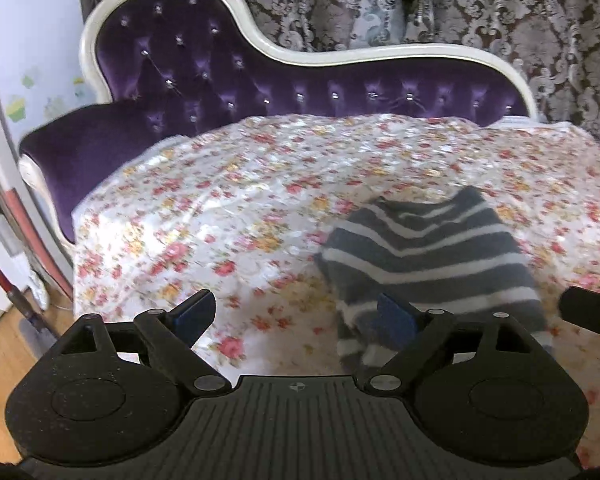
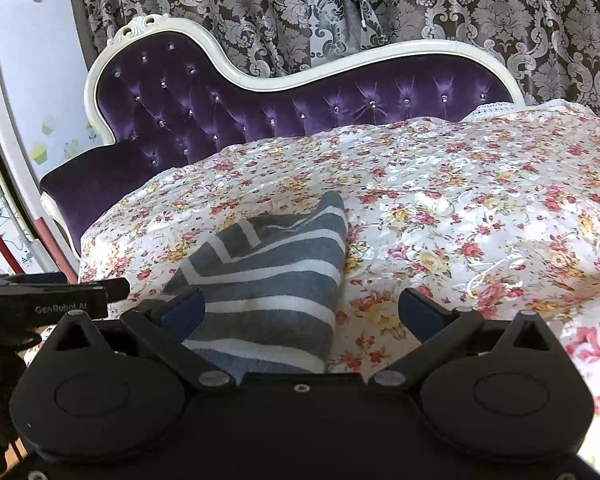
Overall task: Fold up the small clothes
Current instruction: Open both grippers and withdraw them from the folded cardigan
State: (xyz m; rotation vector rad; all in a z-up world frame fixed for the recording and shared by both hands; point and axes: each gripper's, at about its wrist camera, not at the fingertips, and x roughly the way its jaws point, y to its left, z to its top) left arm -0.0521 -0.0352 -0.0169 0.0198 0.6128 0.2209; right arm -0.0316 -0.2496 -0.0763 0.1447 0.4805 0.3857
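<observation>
While both tongs stand spread wide with nothing between their blue pads, the item lies as follows. Striped garment [image 1: 428, 256], grey with white bands, folded, flat on the floral sheet [image 1: 220, 200]: ahead and to the right of the left tongs [image 1: 296, 316], its near edge behind the right-hand pad; ahead and to the left of the right tongs [image 2: 300, 312], partly between the fingers. Purple tufted chaise [image 2: 220, 100] and patterned curtain [image 2: 460, 8] beyond.

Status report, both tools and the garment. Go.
Left tool open, right tool open. Striped garment partly folded on floral sheet. Nothing in the way.
</observation>
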